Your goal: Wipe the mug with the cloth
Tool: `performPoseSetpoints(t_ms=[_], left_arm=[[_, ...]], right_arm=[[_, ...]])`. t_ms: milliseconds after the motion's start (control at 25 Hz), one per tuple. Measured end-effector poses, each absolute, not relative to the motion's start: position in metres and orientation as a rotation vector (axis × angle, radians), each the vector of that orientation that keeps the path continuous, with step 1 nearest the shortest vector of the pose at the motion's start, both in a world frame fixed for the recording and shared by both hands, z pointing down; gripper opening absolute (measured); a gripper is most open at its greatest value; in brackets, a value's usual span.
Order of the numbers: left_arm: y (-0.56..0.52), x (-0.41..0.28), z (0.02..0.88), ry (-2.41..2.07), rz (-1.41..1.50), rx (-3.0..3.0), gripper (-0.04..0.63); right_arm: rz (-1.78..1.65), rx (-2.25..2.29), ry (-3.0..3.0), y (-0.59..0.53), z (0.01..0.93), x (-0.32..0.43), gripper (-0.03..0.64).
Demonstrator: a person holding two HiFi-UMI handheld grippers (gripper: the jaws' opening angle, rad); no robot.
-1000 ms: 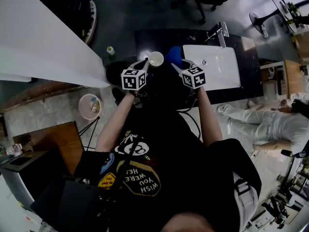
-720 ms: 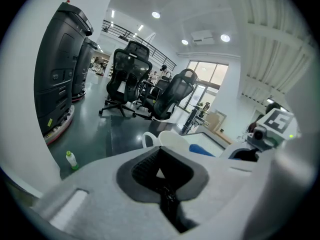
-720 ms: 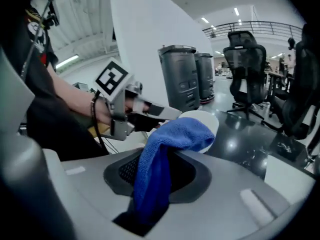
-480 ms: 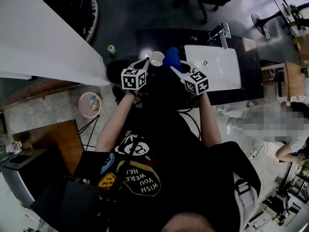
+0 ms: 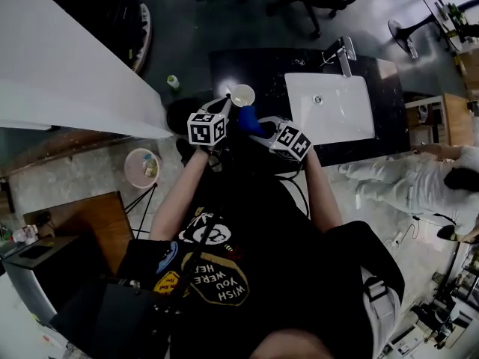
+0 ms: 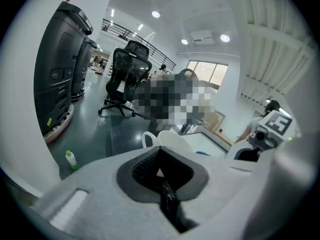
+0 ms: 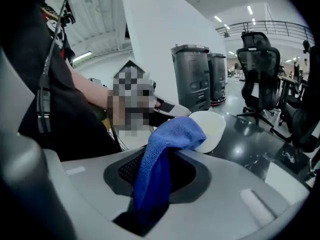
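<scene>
Right gripper (image 7: 162, 159) is clenched on the blue cloth (image 7: 170, 134). The cloth is fuzzy and bunched (looks like microfibre). It hangs down through the jaws and heaps up above them.

Left gripper (image 6: 161, 153) has its jaws closed on the mug (image 6: 172, 140). The mug's body rises just beyond the jaws, and in that view the handle loop is on the left.

Mug: plain white and glossy, with one rounded handle and no print visible. In the head view the mug (image 5: 242, 94) shows a round open rim and a pale inside. In the right gripper view it sits tilted.

In the head view the mug is at the tip of the left gripper (image 5: 227, 103), over the near left part of the dark worktop (image 5: 262, 66). The cloth (image 5: 249, 122) is just beside the mug on the near side, at the tip of the right gripper (image 5: 258, 124). In the right gripper view the top of the cloth overlaps the mug's side, but contact cannot be told.

Further right, a white sink (image 5: 333, 114) is set in the worktop, with a tap (image 5: 344, 51) behind it. A green-capped bottle (image 5: 173, 81) stands on the floor left of the worktop. A black office chair (image 6: 127, 79) is beyond.
</scene>
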State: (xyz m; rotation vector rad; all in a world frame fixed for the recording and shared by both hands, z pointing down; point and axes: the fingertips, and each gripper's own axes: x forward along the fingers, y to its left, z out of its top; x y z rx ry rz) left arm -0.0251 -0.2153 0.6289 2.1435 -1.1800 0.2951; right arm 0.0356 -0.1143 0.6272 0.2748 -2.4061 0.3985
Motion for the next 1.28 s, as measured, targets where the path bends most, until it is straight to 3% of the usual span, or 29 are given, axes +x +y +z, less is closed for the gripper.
performPoseSetpoints(t_ms=[200, 320, 480, 720, 1000, 1080, 1160, 1280], left_arm=[[-0.217, -0.030, 0.629, -1.196, 0.287, 2.128, 0.003], [-0.221, -0.032, 0.629, -1.204, 0.280, 2.118, 0.003], [-0.218, -0.024, 0.630, -1.176, 0.278, 2.122, 0.003], [-0.219, -0.023, 0.629, -1.156, 0.269, 2.131, 0.003], [-0.218, -0.036, 0.627, -1.186, 0.255, 2.112, 0.003], [-0.218, -0.039, 0.625, -1.194, 0.246, 2.110, 0.003], [-0.216, -0.040, 0.622, -1.198, 0.240, 2.110, 0.003], [-0.210, -0.041, 0.615, -1.202, 0.228, 2.118, 0.003]], right_arm=[[0.386, 0.708, -2.569, -0.194, 0.569, 0.076, 0.112], [0.376, 0.890, -2.426, -0.233, 0.582, 0.092, 0.112], [0.369, 0.575, -2.321, -0.188, 0.630, 0.063, 0.112], [0.328, 0.160, -2.432, -0.104, 0.622, 0.015, 0.112], [0.375, 0.851, -2.453, -0.183, 0.591, 0.074, 0.112], [0.389, 1.017, -2.387, -0.199, 0.596, 0.092, 0.138], [0.457, 1.116, -2.389, -0.203, 0.595, 0.102, 0.230], [0.566, 1.208, -2.484, -0.202, 0.581, 0.104, 0.249]])
